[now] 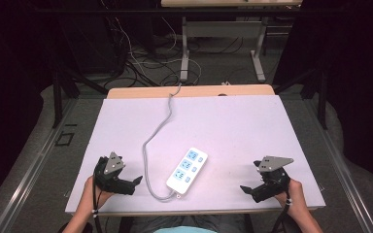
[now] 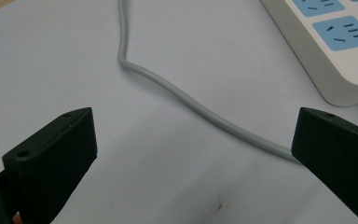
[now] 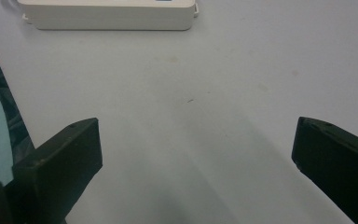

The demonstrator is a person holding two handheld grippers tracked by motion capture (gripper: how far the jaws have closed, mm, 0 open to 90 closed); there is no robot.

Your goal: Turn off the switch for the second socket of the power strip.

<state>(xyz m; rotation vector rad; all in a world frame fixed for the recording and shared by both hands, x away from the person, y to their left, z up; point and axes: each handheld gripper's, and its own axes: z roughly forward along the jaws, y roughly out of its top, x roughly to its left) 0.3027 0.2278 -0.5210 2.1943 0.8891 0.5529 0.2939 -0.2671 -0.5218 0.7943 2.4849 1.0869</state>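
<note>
I judge the work on the power strip (image 1: 187, 171) has not started: nothing is held and nothing looks shifted. The strip lies flat at the lower middle of the high view, on the pale worktop (image 1: 233, 121), between my 2 grippers and apart from both. It has 3 blue socket faces in a row.

Its grey cord (image 1: 148, 145) leaves the near end, loops toward the lower left, then runs up to the far edge of the worktop.

My left gripper (image 1: 137, 181) sits at the lower left of the high view, jaws spread wide and empty. In the left gripper view the cord (image 2: 200, 112) crosses the gap between the jaws without touching them, and a corner of the strip (image 2: 326, 46) shows at the upper right.

My right gripper (image 1: 246, 188) sits at the lower right, also wide and empty, with the strip (image 3: 107, 16) at the top of its view.

Everything is left: closing in, grasping, and whatever handling follows.
</note>
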